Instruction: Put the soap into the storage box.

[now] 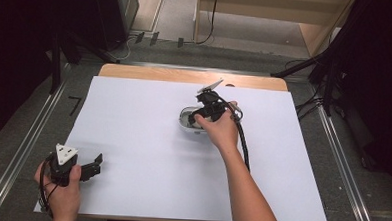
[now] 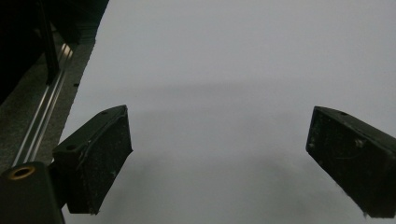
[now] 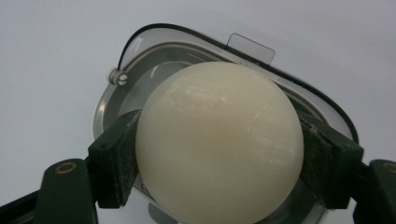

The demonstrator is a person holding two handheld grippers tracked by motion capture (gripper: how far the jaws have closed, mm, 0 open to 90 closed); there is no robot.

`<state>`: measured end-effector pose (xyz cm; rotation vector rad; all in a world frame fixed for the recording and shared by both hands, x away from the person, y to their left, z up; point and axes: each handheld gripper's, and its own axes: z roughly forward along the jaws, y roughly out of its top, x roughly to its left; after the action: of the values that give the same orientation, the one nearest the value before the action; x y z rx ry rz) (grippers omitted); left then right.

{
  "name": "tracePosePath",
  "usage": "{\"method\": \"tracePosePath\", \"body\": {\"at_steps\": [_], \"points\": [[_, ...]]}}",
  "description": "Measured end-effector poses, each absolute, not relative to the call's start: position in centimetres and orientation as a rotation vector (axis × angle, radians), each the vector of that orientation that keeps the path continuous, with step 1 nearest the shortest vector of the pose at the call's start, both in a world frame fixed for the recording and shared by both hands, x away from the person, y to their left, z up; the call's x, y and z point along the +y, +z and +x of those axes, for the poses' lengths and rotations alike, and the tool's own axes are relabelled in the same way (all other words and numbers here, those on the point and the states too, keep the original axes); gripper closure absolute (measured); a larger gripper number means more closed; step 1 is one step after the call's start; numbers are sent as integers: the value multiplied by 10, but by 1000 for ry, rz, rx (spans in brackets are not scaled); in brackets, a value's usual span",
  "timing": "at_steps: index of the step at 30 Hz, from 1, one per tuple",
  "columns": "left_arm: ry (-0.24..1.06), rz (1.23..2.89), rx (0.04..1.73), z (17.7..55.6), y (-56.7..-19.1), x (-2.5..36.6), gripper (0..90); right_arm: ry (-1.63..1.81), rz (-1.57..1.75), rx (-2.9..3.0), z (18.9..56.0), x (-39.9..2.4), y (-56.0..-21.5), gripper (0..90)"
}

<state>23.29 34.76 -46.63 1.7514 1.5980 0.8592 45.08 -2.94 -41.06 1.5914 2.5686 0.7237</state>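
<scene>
A cream-white ball point(image 3: 219, 140) is clamped between the two black jaws of my right gripper point(image 3: 219, 158), which is shut on it. Just beneath the ball lies a clear rounded container point(image 3: 299, 95) with a small tab on its rim. In the high view the right gripper point(image 1: 200, 115) hovers over that container point(image 1: 185, 121) near the middle of the table; the ball is hidden there by the hand. My left gripper point(image 1: 97, 165) rests at the front left of the white sheet, open, and its jaws point(image 2: 219, 158) stand wide apart over bare paper.
A white sheet point(image 1: 147, 153) covers most of the wooden table point(image 1: 185, 75). Metal rails point(image 1: 27, 143) run along both sides on the grey floor. Dark stands and cables sit at the far corners, and a wooden shelf unit point(image 1: 268, 13) stands behind the table.
</scene>
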Motion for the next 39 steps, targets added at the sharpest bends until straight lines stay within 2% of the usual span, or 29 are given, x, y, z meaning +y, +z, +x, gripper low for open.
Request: {"method": "tracePosePath", "body": {"at_steps": [20,39], "points": [[867,1759,1596,233,-467,347,73,809,1595,2525,434,-55,-390,131],[876,1771,1591,233,-467,346,73,856,1537,2504,390,-103,-399,115]]}}
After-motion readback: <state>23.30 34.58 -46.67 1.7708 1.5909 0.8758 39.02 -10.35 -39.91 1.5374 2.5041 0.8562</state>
